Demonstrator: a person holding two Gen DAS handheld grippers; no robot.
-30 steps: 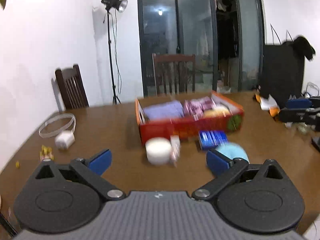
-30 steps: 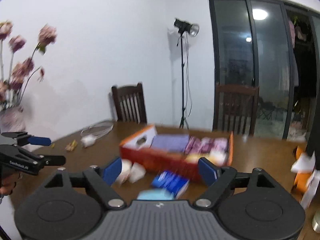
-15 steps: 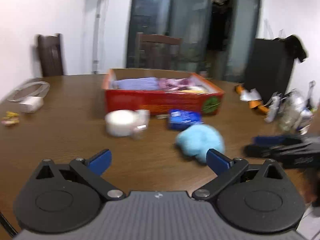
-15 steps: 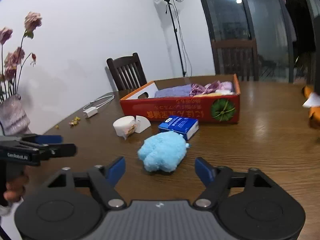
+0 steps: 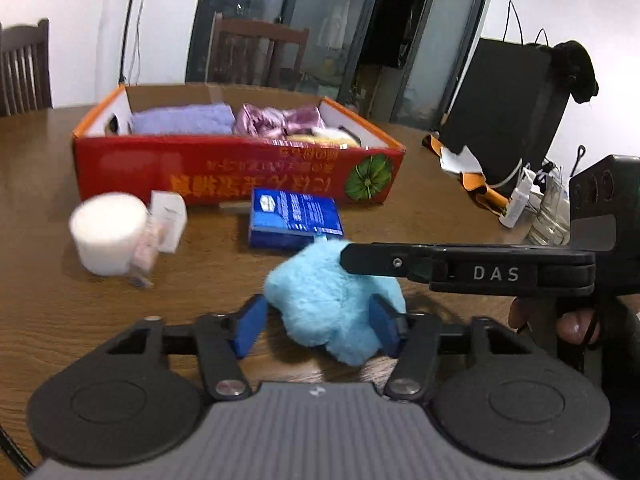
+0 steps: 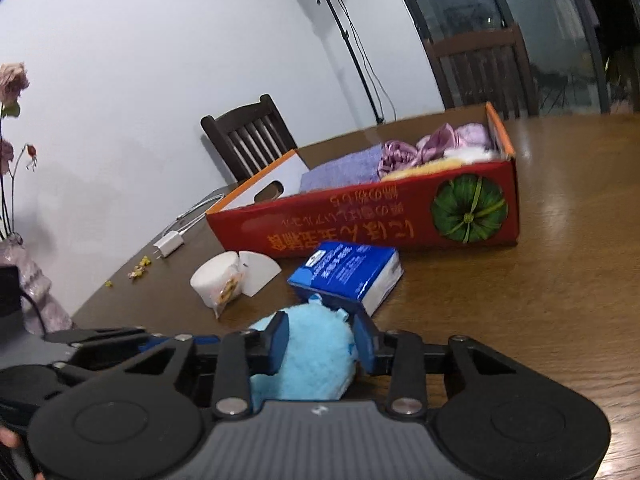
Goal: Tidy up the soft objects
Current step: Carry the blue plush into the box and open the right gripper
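A fluffy light-blue plush [image 5: 332, 300] lies on the brown table, in front of a red cardboard box [image 5: 236, 168] that holds a purple towel [image 5: 184, 119], pink satin cloth [image 5: 280, 120] and a yellow-white item. My left gripper [image 5: 318, 330] has its blue pads on both sides of the plush. My right gripper [image 6: 320, 344] comes in from the right and is shut on the same plush [image 6: 308, 356]; in the left wrist view its black finger [image 5: 460, 266] lies over the plush. The box also shows in the right wrist view [image 6: 368, 220].
A blue tissue pack [image 5: 296, 218] lies between plush and box. A white roll [image 5: 108, 232] and a small white carton [image 5: 168, 218] sit to the left. A charger with cable [image 6: 170, 244] and a vase [image 6: 36, 300] are on the far left; clutter [image 5: 520, 196] is on the right.
Both grippers have moved down and in on the blue plush. Their jaws have narrowed from wide open; the right pair now presses the plush, the left pair brackets it.
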